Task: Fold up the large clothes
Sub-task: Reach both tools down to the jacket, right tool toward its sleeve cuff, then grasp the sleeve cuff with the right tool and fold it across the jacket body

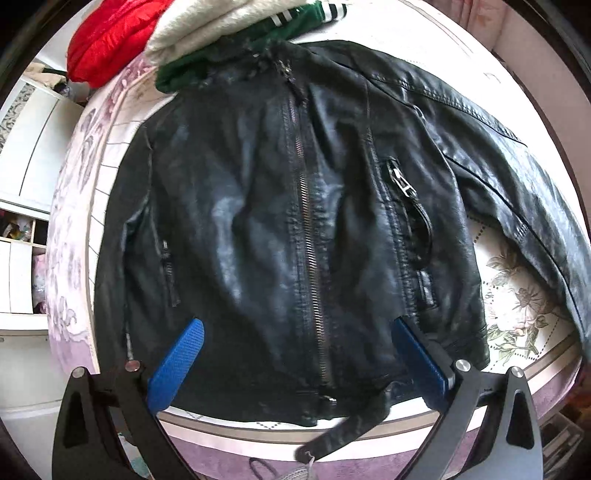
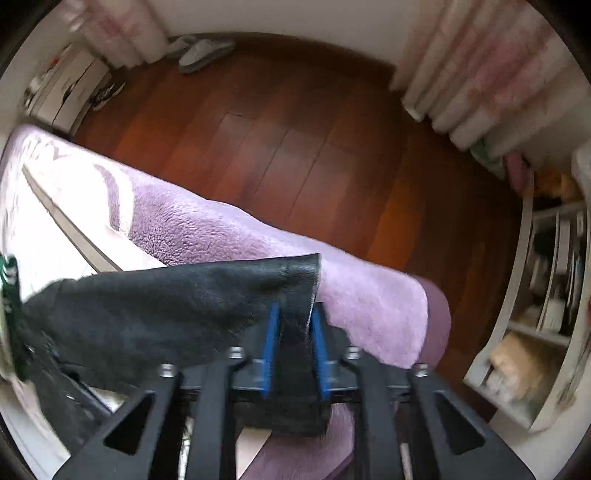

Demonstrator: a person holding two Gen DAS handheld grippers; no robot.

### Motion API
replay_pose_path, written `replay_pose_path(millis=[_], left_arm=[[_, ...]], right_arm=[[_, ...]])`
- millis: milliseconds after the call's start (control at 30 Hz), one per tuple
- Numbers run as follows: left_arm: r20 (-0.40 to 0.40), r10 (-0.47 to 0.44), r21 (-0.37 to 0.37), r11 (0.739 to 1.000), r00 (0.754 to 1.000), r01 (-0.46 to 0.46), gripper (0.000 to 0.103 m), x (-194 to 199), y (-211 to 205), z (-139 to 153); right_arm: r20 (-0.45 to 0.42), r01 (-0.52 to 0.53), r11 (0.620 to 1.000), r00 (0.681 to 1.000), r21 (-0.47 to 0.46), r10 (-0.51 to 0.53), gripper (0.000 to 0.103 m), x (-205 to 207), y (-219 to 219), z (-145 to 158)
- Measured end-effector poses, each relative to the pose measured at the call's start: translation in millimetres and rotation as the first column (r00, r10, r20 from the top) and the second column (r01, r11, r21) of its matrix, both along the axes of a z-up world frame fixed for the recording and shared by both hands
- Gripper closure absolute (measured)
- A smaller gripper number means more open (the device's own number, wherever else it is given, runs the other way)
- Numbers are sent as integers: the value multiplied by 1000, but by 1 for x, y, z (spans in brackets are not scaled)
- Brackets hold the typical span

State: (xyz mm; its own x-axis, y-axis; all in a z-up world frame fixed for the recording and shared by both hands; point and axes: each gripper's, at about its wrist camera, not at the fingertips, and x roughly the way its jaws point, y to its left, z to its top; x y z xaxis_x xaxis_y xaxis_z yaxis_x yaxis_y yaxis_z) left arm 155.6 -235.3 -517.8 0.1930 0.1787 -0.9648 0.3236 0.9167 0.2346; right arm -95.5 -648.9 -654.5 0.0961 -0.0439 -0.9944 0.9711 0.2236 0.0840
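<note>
**Barely begun: jacket spread out, one sleeve in hand**

Jacket (image 1: 280, 206): black, leather-look, scuffed grey on the front; zip closed; zipped pockets either side. Lies front up, flat on the bed (image 1: 517, 306), hem at the near edge. No fold shows on the body. Right sleeve (image 2: 184, 306) stretched out to the side; left sleeve seems tucked along the body. Judged: sleeves and body all left to fold.

Right gripper (image 2: 294, 350): clamped on the sleeve cuff.

Left gripper (image 1: 295, 354): wide apart, holding nothing, over the hem.

Pile (image 1: 207, 33): red, white, green clothes, far left.
</note>
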Motion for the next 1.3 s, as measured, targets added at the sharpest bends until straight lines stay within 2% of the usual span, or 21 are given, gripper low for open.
replay_pose_path(millis=[67,100,133,167,233,300,400,433,467,500,533,633,667,767,867,933,1033,1100,1200,1300], left_arm=[[-6,-2,4,1000,1000,2,0,0,-7,-6],[-10,-6,8,1000,1000,6,0,1,-11,-11],[-13,-8,10,1000,1000,8,0,0,-15,-14],[-16,-12,10,1000,1000,12,0,1,-20,-17],[-24,-33,16,999,999,33,0,1,-34,-27],[-30,-48,12,999,998,48,0,2,-45,-35],[-16,-72,16,997,997,73,0,7,-64,-43],[-15,-78,22,997,997,78,0,9,-68,-44],[-12,-81,29,996,997,81,0,11,-71,-44],[-6,-80,32,996,997,80,0,13,-73,-43],[6,-76,27,997,997,76,0,16,-76,-42],[16,-58,11,998,998,57,0,23,-78,-41],[14,-53,8,999,999,52,0,24,-76,-42],[1,-30,-5,1000,1000,30,0,27,-70,-45],[7,-4,-18,1000,1000,4,0,38,-52,-41],[14,29,-35,999,999,-29,0,44,-35,-32],[35,95,-13,995,995,-94,0,58,-2,-19],[51,163,-18,987,985,-162,0,67,27,-7],[61,259,-42,965,964,-257,0,79,65,6],[64,364,-69,930,929,-360,0,91,115,17]], right_arm=[[9,53,997,999,-49,-53,49,-9,12,18],[23,84,994,996,-68,-83,44,-18,22,20],[78,118,991,991,-65,-113,39,-25,39,25],[130,138,990,983,-34,-133,39,-25,53,25],[259,182,977,944,109,-205,39,-32,70,3],[362,209,942,883,264,-297,39,-33,85,-36],[445,264,899,798,349,-407,39,-31,95,-79],[467,289,892,772,349,-432,40,-34,96,-88],[505,327,885,731,331,-459,56,-39,97,-95],[526,358,891,719,279,-454,73,-40,97,-96],[526,369,897,726,244,-442,85,-32,99,-95],[575,391,897,694,204,-433,85,-26,92,-102],[597,383,901,681,203,-424,81,-21,87,-112],[640,363,901,639,237,-426,81,-13,85,-120],[638,332,929,682,166,-357,93,1,75,-102],[631,313,944,712,109,-309,95,15,74,-81],[641,264,964,737,19,-215,96,40,67,-31],[643,211,976,756,-61,-123,96,59,81,6],[643,118,979,766,-168,18,97,103,107,56],[631,-1,966,757,-260,171,97,160,149,96]])
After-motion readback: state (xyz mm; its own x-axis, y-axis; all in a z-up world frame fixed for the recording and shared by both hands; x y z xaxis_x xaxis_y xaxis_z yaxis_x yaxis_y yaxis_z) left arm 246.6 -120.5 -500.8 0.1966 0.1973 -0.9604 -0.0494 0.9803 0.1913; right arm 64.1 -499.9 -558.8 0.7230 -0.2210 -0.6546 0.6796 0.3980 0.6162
